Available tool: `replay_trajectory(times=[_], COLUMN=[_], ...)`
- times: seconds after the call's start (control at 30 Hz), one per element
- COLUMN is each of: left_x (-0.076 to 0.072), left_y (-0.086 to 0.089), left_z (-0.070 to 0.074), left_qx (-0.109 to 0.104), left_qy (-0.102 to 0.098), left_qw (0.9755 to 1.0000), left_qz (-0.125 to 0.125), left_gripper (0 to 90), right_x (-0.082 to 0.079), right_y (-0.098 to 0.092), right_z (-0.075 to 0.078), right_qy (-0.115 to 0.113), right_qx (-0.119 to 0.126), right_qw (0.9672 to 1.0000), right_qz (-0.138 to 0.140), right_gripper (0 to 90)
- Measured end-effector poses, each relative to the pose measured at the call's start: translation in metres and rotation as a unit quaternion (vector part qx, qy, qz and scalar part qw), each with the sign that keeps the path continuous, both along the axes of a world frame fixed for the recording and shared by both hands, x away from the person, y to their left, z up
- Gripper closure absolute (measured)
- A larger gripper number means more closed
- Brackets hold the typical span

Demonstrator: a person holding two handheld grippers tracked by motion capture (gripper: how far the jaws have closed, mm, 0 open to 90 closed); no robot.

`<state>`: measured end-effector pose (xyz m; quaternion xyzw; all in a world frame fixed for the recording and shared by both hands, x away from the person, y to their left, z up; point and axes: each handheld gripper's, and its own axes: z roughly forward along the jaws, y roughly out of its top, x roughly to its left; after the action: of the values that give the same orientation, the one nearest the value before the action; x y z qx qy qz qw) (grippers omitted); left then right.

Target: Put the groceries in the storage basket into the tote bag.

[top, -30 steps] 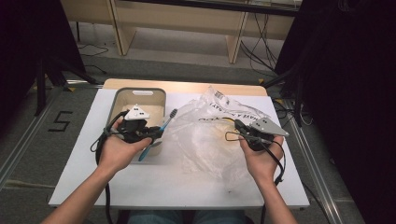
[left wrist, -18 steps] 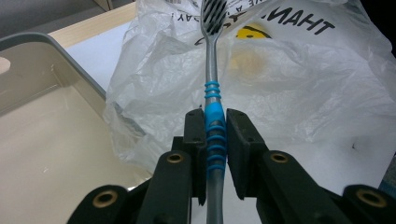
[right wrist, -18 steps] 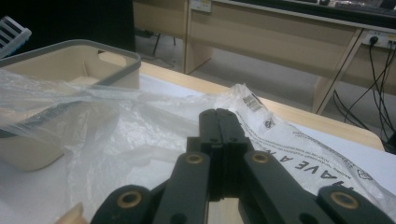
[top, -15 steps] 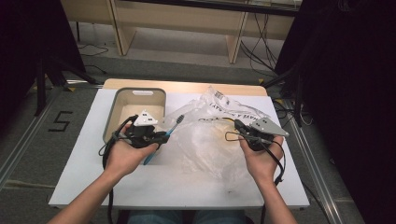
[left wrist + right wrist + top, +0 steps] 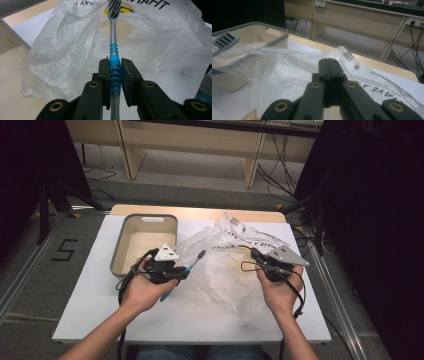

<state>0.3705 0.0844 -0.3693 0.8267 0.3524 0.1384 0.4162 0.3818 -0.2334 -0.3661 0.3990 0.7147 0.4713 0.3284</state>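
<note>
A toothbrush [image 5: 195, 260] with a grey and blue handle sits clamped in my left gripper [image 5: 181, 271], bristle head pointing up and right at a crumpled clear plastic bag [image 5: 225, 275]. In the left gripper view the pads [image 5: 125, 70] press the blue ribbed grip of the toothbrush [image 5: 113, 42], and its head reaches over the bag [image 5: 162, 37]. My right gripper [image 5: 255, 252] rests on the bag's right side, jaws shut together [image 5: 329, 62]. The bag's film [image 5: 287, 67] lies right at the tips; I cannot tell if a fold is pinched. The toothbrush head [image 5: 225, 40] shows through the film.
A grey-rimmed beige tray [image 5: 120, 245] stands at the back left of the white table [image 5: 90, 300], just behind my left hand. Its rim also shows in the right gripper view [image 5: 262, 25]. Wooden furniture legs and cables stand beyond the far edge.
My left hand has moved right and a little nearer with the toothbrush, from in front of the tray to the bag's left edge. The right hand has kept still.
</note>
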Motion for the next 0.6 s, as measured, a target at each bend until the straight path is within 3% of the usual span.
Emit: replay_trajectory(times=[0.43,0.53,0.6], left_x=[0.001,0.002,0.002], left_y=[-0.013,-0.019,-0.023], left_z=[-0.007,-0.008,-0.009], left_qx=[0.005,0.021,0.020], left_qy=[0.010,0.012,0.014], left_qw=[0.9999,0.9995,0.9995], left_qz=[-0.012,-0.019,-0.021], left_gripper=[78.3,78.3,78.3], right_x=[-0.001,-0.001,-0.001], right_y=[0.000,0.000,-0.001], right_z=[0.001,0.001,0.002], right_qy=[-0.004,-0.002,-0.004], right_qx=[0.000,0.007,0.006], right_qw=[1.0000,1.0000,1.0000], right_qz=[0.000,0.001,0.001], right_gripper=[90.0,90.0,90.0])
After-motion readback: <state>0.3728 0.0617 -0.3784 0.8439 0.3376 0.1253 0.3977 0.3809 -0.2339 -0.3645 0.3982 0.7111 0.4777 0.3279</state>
